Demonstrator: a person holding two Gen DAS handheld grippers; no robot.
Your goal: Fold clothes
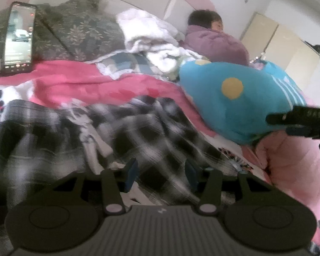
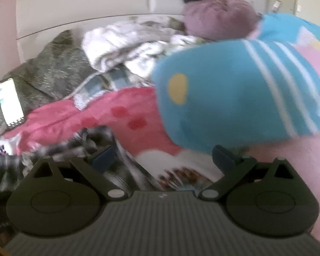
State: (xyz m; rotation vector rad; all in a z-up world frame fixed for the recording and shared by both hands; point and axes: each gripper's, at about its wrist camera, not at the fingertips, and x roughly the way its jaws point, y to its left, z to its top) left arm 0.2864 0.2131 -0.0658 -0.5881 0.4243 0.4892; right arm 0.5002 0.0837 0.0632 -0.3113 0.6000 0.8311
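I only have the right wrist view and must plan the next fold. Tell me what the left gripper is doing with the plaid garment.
Observer: The left gripper is partly open on the plaid garment, with cloth between its fingers. Blur hides whether the pads pinch it.
Operator: Say where my right gripper shows from that side.
Observer: In the left wrist view, the right gripper enters at the right edge, in front of the blue plush toy.
Operator: Report what stands further right.
Observer: Cream cabinets stand against the wall, behind the toy.
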